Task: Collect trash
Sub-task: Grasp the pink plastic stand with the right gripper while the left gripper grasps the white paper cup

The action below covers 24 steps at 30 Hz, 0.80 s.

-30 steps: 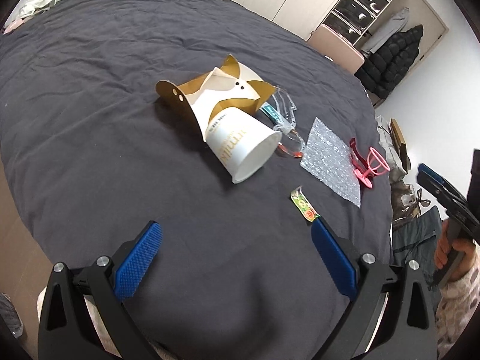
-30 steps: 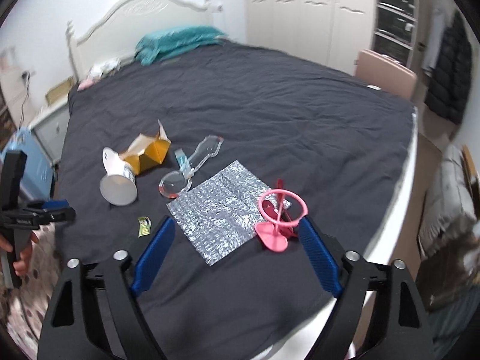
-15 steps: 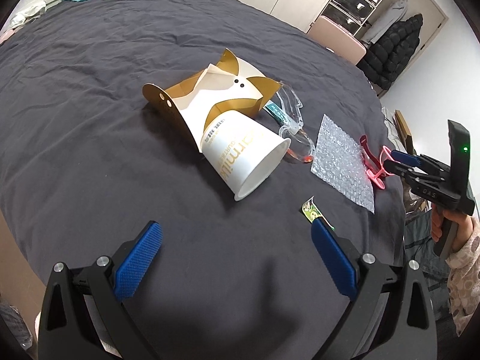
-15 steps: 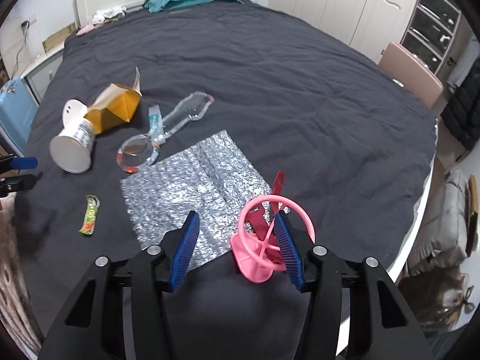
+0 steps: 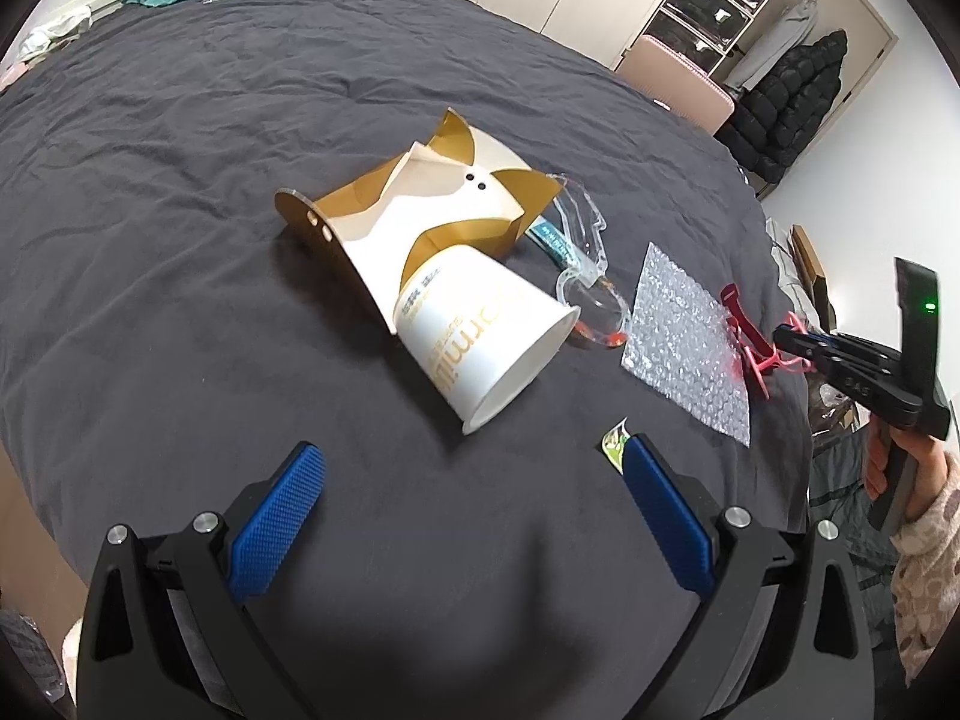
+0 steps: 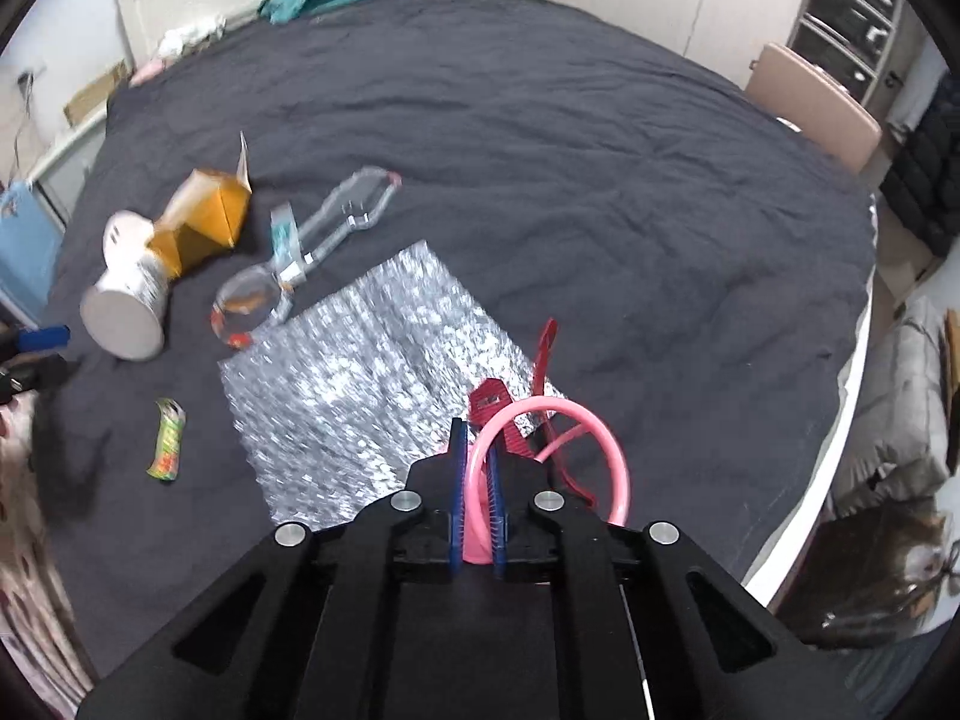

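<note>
With right gripper [image 6: 477, 480] clamped on pink plastic ring piece [image 6: 591, 438] | left gripper [image 5: 471, 510] spread, empty | step: first pickup | next: lift clear of silver bubble-wrap sheet [image 6: 366, 372].

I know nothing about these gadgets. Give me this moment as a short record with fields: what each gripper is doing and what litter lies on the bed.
surface: dark grey bedspread
left gripper: open, empty, short of the paper cup
right gripper: shut on the pink plastic ring piece
beside the cup: gold and white carton
other litter: bubble wrap sheet, clear plastic packaging, small candy wrapper
</note>
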Each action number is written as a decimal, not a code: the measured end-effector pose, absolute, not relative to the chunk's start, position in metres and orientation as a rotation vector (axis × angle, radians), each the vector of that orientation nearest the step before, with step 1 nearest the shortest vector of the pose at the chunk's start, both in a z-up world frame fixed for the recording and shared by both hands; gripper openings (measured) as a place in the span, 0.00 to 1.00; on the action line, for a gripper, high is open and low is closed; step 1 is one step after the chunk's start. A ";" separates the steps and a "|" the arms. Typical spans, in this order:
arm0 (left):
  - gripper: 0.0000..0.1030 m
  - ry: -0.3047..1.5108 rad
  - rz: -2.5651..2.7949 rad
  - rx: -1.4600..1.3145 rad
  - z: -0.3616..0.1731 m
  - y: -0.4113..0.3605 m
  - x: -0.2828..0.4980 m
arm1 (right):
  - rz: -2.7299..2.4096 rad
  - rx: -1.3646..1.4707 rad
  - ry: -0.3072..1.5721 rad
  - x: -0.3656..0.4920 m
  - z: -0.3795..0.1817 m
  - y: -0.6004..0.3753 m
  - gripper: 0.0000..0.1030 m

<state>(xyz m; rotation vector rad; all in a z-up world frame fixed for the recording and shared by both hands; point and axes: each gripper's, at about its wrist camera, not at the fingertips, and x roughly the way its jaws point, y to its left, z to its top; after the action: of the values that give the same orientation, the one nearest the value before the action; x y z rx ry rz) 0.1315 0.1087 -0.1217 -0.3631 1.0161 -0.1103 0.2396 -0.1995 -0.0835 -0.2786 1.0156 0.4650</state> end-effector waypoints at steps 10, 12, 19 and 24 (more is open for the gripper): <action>0.95 0.999 -0.089 -0.378 -0.126 0.111 0.149 | 0.490 -0.074 0.858 0.194 -0.025 -0.206 0.05; 0.95 1.013 -0.073 -0.394 -0.130 0.112 0.155 | 0.511 -0.070 0.851 0.187 -0.023 -0.204 0.05; 0.62 1.024 -0.017 -0.367 -0.139 0.111 0.162 | 0.524 -0.090 0.847 0.173 -0.020 -0.196 0.05; 0.30 1.076 -0.012 -0.409 -0.150 0.115 0.164 | 0.525 -0.070 0.852 0.167 -0.022 -0.195 0.05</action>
<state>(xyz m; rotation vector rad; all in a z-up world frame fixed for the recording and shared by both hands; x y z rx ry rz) 0.1641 0.1149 -0.1502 -0.4094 1.0757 -0.0118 0.1675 -0.1946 -0.0221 -0.0698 0.8518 0.5246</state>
